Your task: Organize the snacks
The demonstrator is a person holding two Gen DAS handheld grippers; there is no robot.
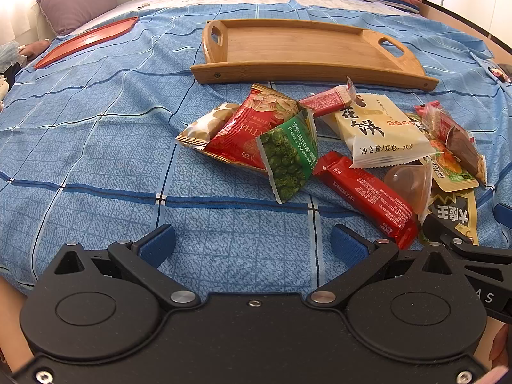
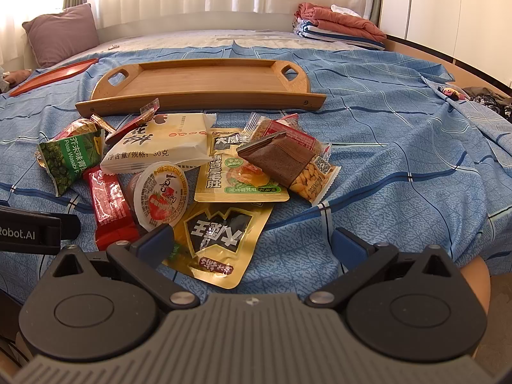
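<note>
Blue checked bedspread [image 2: 400, 166] carries a heap of snack packets [image 2: 192, 172] just before the empty wooden tray [image 2: 204, 78], whose long axis runs left-right, while left hand-held gripper [image 1: 252, 243] and right hand-held gripper [image 2: 252, 243] both hover released, grasping nothing.

Left wrist view low over blue checked bedspread [image 1: 96, 147], tilted down, snack pile [image 1: 336, 147] right of centre, right wrist view closer, pile [image 2: 192, 172] centred, both sharing bamboo handled tray [image 1: 297, 48] [image 2: 204, 80] beyond
</note>
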